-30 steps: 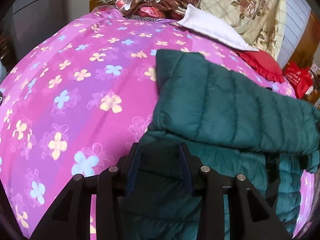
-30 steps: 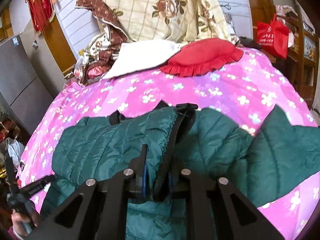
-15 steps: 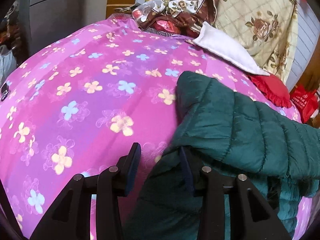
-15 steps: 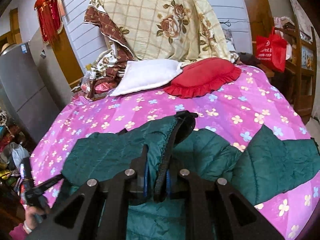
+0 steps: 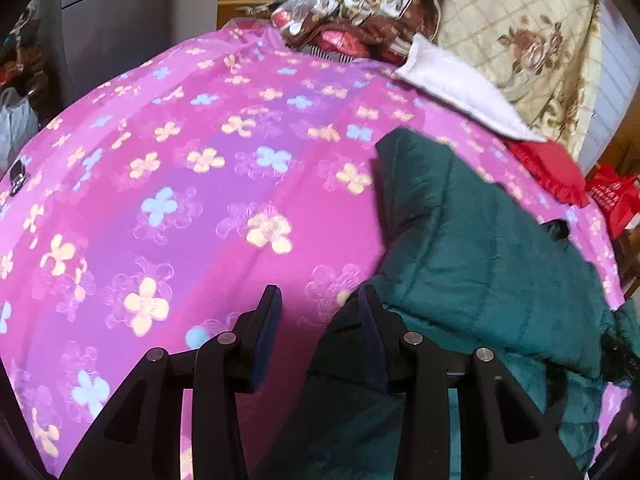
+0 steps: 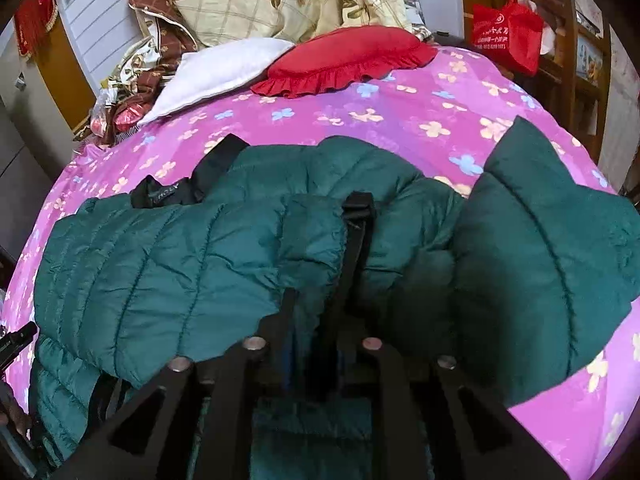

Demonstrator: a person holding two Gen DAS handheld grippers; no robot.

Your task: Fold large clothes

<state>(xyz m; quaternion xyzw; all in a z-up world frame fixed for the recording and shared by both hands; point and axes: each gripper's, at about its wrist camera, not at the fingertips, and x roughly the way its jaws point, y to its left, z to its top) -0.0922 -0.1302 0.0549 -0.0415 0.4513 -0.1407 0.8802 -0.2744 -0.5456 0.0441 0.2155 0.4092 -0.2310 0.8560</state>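
Pink floral bedspread | green jacket | red pillow

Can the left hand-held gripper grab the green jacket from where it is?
Probably yes. The left hand-held gripper is open, and the green jacket's edge lies right at its right finger, partly between the jaws. Only the pink bedspread lies nearby, so nothing blocks it.

Left tongs, right tongs: black frames, silver screws, blue pads
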